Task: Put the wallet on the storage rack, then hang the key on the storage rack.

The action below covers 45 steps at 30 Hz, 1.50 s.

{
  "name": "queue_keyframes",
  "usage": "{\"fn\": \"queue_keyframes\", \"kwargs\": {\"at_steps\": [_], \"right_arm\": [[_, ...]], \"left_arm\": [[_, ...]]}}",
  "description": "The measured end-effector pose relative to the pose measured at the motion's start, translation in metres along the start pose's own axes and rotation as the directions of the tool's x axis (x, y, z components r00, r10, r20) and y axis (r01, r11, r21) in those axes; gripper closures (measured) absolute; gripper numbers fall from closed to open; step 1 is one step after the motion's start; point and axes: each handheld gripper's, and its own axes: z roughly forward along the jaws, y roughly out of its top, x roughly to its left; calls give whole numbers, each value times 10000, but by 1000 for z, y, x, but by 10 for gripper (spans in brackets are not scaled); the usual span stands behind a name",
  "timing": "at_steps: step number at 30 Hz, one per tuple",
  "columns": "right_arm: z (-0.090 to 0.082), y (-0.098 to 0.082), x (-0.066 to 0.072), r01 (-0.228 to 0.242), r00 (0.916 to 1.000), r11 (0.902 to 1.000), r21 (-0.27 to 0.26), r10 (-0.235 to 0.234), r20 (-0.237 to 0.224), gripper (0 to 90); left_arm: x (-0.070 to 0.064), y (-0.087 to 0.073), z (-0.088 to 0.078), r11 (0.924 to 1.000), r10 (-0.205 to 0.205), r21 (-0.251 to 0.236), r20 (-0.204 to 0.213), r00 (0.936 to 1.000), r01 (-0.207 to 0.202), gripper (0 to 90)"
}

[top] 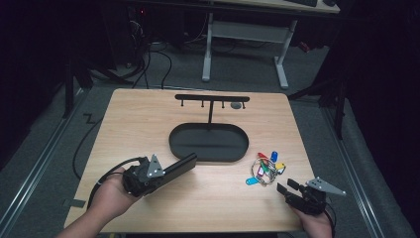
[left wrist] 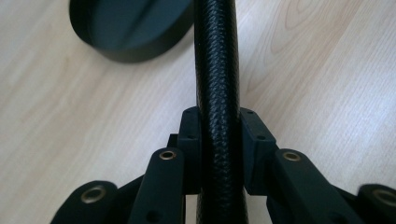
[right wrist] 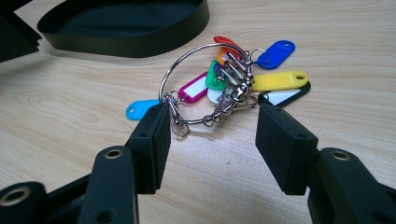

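Left hand-held gripper (top: 171, 171): jaws clamped on a flat black case with a pebbled, leather-like skin (left wrist: 217, 93), possibly a wallet or key pouch; the edge-on view leaves that unsure. It is gripped by one end, so the free end reaches toward the tray.
Black case position: held low over the desk (top: 148, 124), its far end just beside the near rim of the oval tray (top: 174, 144).
Right hand-held gripper (right wrist: 210, 135): jaws apart with nothing between them, aimed at the key bunch as if lined up for a pick.
Key bunch (top: 265, 168): steel ring with coloured plastic tags, lying flat on the desk right of the tray.
Hook stand (top: 212, 99): rises from the tray's far side, apparently meant for hanging keys.
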Motion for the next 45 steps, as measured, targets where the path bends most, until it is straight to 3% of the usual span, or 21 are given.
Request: {"fn": "queue_keyframes", "kwargs": {"at_steps": [10,15,25,32,34,36,37,40,45], "right_arm": [[0,0,0,-38,10000,10000,23,38,3,458],[0,0,-1,-22,10000,10000,9,22,5,458],[0,0,0,-24,10000,10000,19,24,1,458],[0,0,0,-26,10000,10000,21,26,-4,458],[0,0,0,5,10000,10000,7,-5,-7,458],[-1,1,0,-2,10000,10000,-9,2,-10,458],[-1,1,0,-8,10000,10000,-12,8,-11,458],[-2,1,0,-18,10000,10000,-25,18,-17,458],[-1,1,0,-33,10000,10000,-26,33,-24,458]], "left_arm": [[5,12,-2,9992,232,-334,-285,9993,-241,736],[7,23,-9,9969,558,-520,-476,9973,-583,737],[14,42,-12,9892,1238,-667,-925,9880,-1302,737],[20,57,-6,9789,1856,-616,-1334,9735,-1951,738],[21,65,0,9710,2243,-496,-1485,9631,-2338,738],[21,67,2,9697,2290,-515,-1510,9617,-2389,738],[21,72,7,9603,2609,-584,-1590,9522,-2729,738],[21,82,16,9504,2925,-577,-1688,9413,-3056,738],[24,95,30,9424,3165,-542,-1732,9326,-3299,738]]}}
